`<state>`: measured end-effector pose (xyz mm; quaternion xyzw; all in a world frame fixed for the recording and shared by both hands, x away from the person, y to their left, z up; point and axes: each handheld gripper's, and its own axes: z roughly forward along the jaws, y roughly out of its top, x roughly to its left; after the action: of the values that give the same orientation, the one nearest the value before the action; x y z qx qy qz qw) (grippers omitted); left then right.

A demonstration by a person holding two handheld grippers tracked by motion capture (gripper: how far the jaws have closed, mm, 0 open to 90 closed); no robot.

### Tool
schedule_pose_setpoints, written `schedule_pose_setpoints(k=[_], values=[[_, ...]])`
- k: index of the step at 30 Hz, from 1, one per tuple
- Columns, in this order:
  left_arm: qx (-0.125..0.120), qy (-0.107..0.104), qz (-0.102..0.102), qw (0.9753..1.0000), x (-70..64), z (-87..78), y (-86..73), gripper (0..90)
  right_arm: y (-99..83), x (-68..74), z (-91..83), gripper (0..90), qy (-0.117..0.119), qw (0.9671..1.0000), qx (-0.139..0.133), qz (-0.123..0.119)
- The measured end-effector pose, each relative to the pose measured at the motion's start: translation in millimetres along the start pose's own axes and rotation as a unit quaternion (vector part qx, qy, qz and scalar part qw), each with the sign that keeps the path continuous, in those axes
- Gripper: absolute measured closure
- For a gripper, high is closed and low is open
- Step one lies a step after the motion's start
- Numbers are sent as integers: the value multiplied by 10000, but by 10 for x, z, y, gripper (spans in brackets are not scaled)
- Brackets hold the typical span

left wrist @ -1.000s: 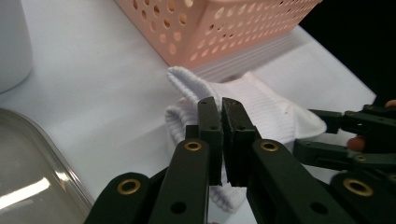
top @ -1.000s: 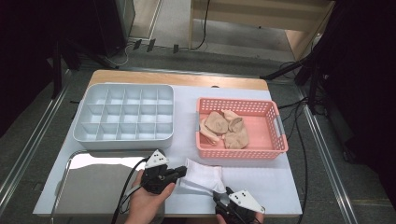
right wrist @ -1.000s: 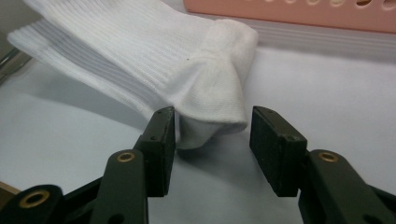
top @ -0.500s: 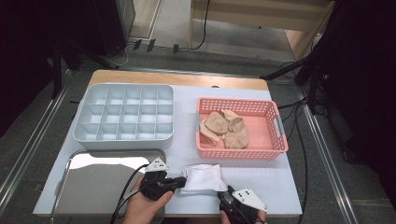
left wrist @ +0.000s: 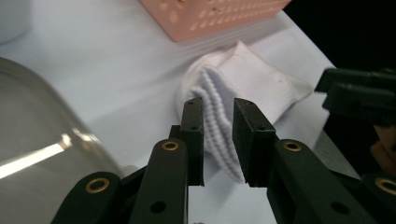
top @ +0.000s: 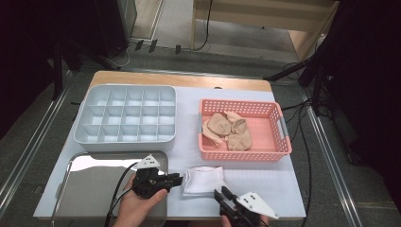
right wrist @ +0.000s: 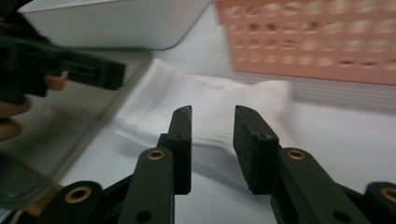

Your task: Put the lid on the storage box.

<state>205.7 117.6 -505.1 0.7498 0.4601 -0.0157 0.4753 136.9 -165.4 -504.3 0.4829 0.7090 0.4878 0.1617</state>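
1. Socks are the work in hand: a folded white sock lies flat on the desk, just in front of the pink basket and just right of the steel tray.
2. Change over the last second: the left tongs have drawn back a little toward the tray, and the sock now looks squared and lying flat on its own, where its left end was being handled before. I judge the fold is about done and the next step is a fresh grip to lift it.
3. Left tongs: released, jaws parted, with the sock's ribbed cuff showing in the gap but not pinched.
4. Right tongs: also released, jaws apart and pointed at the sock's near edge, not yet on it.
5. Edges: the sock's far side sits close to the basket wall, and its left side close to the tray rim, so a sweep either way could snag.
6. Open room: bare desk lies to the right of the sock and along the near edge; the divided white organiser stands beyond the tray, its cells unfilled. Beige socks lie bunched in the basket.
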Motion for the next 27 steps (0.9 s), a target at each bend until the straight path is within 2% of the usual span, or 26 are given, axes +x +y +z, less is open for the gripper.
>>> schedule_pose_setpoints(k=[4, 8, 14, 17, 20, 23, 27], values=[[-53, 204, 31, 9998, 27, -31, -3, 751, 2, 240, 254, 651, 227, 9995, 129, -199], [-90, 223, -15, 9997, 63, -66, -3, 757, 36, 401, 445, 566, 152, 9997, 99, -173], [-139, 221, -41, 9997, 83, -95, 0, 765, 115, 503, 603, 529, -76, 9999, 41, 52], [-141, 217, -52, 9997, 84, -90, -2, 768, 130, 520, 692, 575, -195, 9996, 168, 109], [-137, 221, -47, 9997, 85, -96, -3, 770, 110, 517, 762, 701, -249, 9991, 331, 119], [-158, 211, -61, 9996, 89, -101, -4, 771, 110, 497, 734, 819, -184, 9993, 280, 144], [-151, 213, -52, 9996, 86, -97, -5, 772, 121, 496, 648, 847, -30, 9998, 188, 104]])
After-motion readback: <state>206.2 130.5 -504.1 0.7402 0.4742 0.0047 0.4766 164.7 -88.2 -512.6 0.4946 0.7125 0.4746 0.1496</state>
